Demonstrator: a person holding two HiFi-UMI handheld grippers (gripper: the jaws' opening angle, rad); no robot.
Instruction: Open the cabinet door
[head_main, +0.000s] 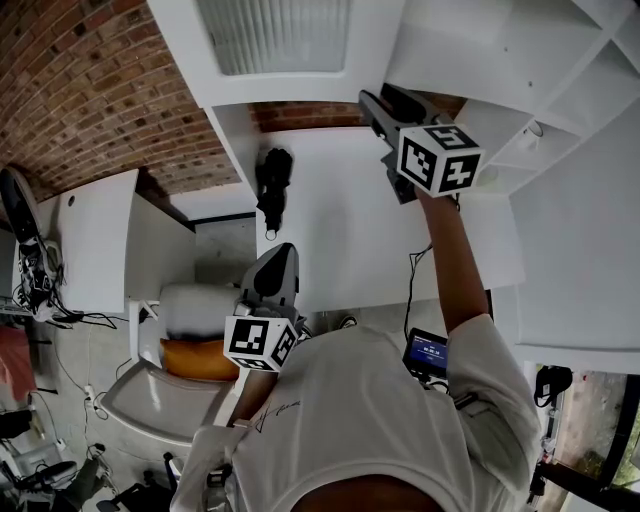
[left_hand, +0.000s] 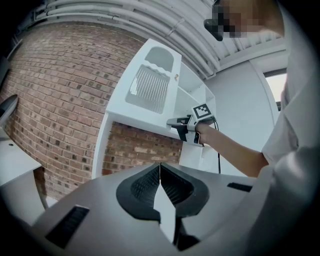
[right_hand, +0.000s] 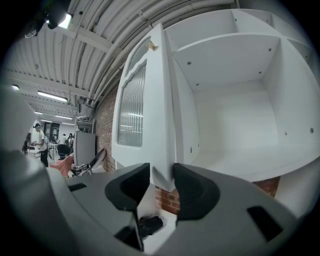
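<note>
right gripper (right_hand: 161, 174) looks clamped on the bottom corner of the cabinet door (right_hand: 145, 100); door hangs ajar up at 12 o'clock, open shelves (right_hand: 235, 55) toward 2; left gripper (left_hand: 160, 170) pinched fully together on nothing, down around 7 in the head view

- In the head view the cabinet door (head_main: 275, 45) stands at 12 o'clock, with the open cabinet (head_main: 560, 90) at 2 o'clock.
- The brick wall (head_main: 90, 90) fills 10 o'clock, behind the worktop (head_main: 340, 240).
- A black object (head_main: 273, 185) lies on the worktop, below the cabinet door.
- The cabinet door's lower corner sits between the jaws of the right gripper (right_hand: 161, 185).
</note>
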